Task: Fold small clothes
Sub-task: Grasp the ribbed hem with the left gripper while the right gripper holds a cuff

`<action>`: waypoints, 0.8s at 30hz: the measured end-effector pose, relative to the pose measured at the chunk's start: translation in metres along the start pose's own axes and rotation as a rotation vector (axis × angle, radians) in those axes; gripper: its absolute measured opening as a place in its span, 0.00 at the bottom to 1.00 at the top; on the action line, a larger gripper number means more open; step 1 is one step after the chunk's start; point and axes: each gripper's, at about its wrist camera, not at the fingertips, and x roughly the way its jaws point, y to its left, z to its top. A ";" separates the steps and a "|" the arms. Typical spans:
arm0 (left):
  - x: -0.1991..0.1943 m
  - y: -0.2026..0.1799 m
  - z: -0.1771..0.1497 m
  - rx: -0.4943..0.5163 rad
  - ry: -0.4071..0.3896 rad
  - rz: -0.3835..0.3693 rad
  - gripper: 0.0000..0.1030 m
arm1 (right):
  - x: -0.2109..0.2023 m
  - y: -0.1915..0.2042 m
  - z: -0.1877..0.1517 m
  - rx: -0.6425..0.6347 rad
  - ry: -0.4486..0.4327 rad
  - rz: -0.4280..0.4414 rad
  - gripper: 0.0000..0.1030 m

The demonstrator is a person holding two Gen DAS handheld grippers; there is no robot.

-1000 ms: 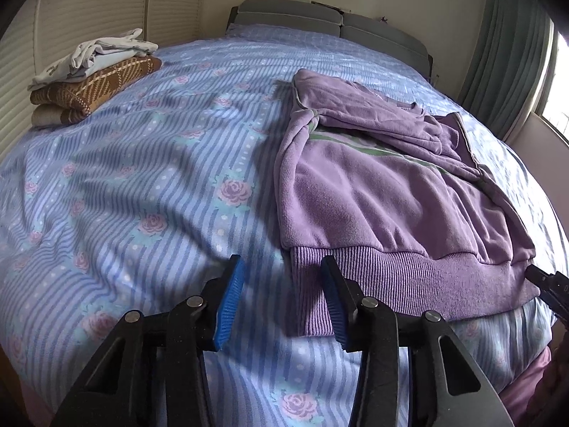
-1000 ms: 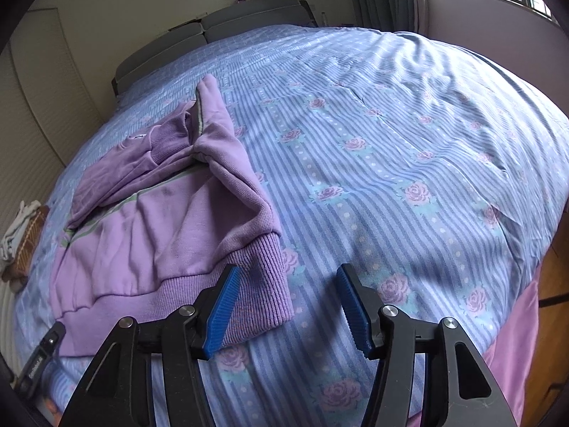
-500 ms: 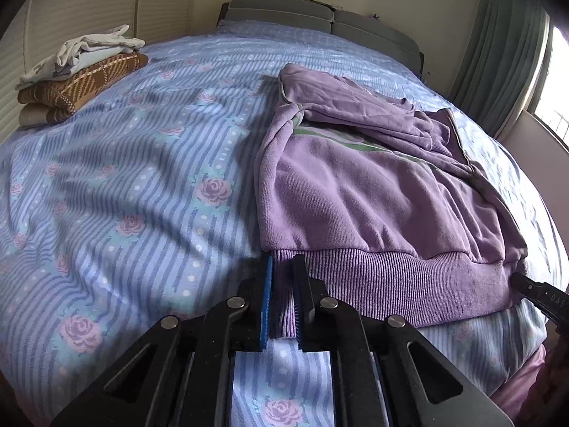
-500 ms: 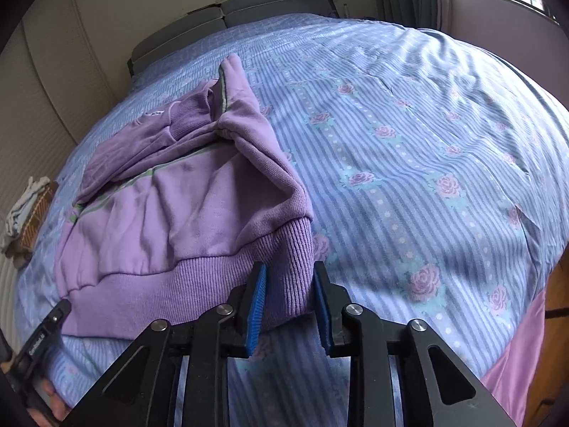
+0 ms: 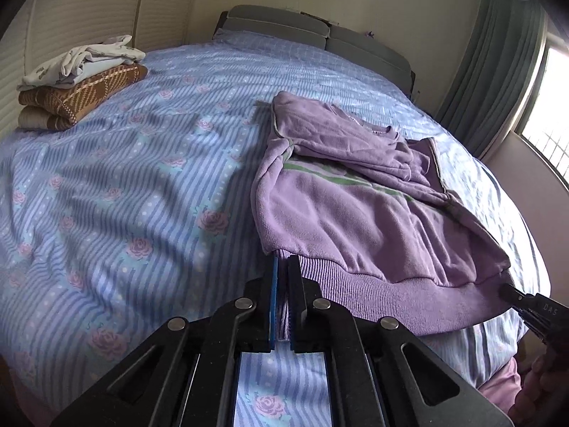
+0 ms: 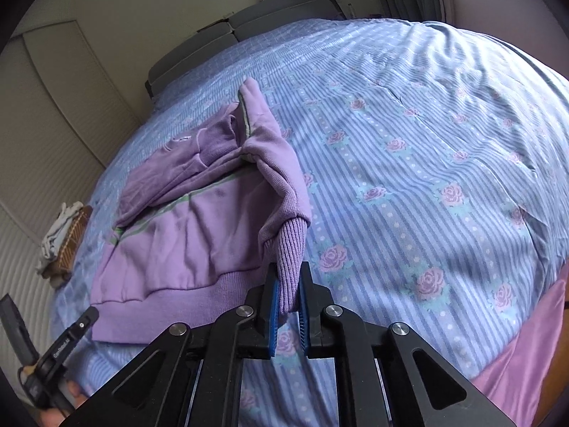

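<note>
A purple sweater (image 5: 355,220) with a green stripe lies on the bed, its sleeves folded across the chest. My left gripper (image 5: 282,267) is shut on the left corner of its ribbed hem. In the right wrist view the same sweater (image 6: 199,235) has its right hem corner lifted off the quilt between the blue pads of my right gripper (image 6: 287,277). That gripper's jaws are still closing, and the pads press on the ribbed fabric. The hem hangs stretched between the two grippers.
The blue striped floral quilt (image 5: 124,195) covers the whole bed. A stack of folded clothes (image 5: 78,85) sits at its far left corner. A grey headboard (image 5: 313,35) stands at the back. Green curtains (image 5: 498,71) and a window are at the right.
Both grippers went from wide open beside the hem to closed on its two corners. The corners and the hem between them have come up slightly off the quilt.
</note>
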 end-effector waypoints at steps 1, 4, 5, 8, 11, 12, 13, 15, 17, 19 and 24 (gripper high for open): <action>-0.002 0.000 0.003 -0.005 -0.007 -0.006 0.06 | -0.003 0.000 0.002 0.004 -0.008 0.014 0.10; -0.009 0.001 0.014 -0.026 -0.027 -0.019 0.06 | -0.011 0.000 0.013 0.028 -0.034 0.053 0.10; -0.010 0.001 0.019 -0.032 -0.033 -0.024 0.06 | -0.014 0.000 0.017 0.040 -0.044 0.071 0.10; -0.016 0.002 0.036 -0.049 -0.062 -0.040 0.06 | -0.021 0.006 0.033 0.050 -0.077 0.104 0.10; -0.020 0.001 0.055 -0.057 -0.094 -0.053 0.06 | -0.026 0.016 0.051 0.044 -0.116 0.126 0.10; -0.020 0.000 0.061 -0.053 -0.102 -0.055 0.06 | -0.028 0.020 0.057 0.040 -0.129 0.134 0.10; -0.019 -0.001 0.067 -0.049 -0.110 -0.055 0.06 | -0.030 0.023 0.062 0.036 -0.142 0.141 0.10; -0.014 -0.001 0.079 -0.051 -0.120 -0.056 0.06 | -0.030 0.028 0.075 0.029 -0.166 0.150 0.10; -0.009 0.000 0.090 -0.054 -0.128 -0.057 0.06 | -0.026 0.032 0.087 0.031 -0.179 0.157 0.10; -0.002 -0.001 0.101 -0.048 -0.134 -0.054 0.06 | -0.018 0.035 0.099 0.034 -0.184 0.167 0.10; 0.019 -0.001 0.134 -0.068 -0.139 -0.065 0.06 | 0.006 0.041 0.127 0.033 -0.185 0.169 0.10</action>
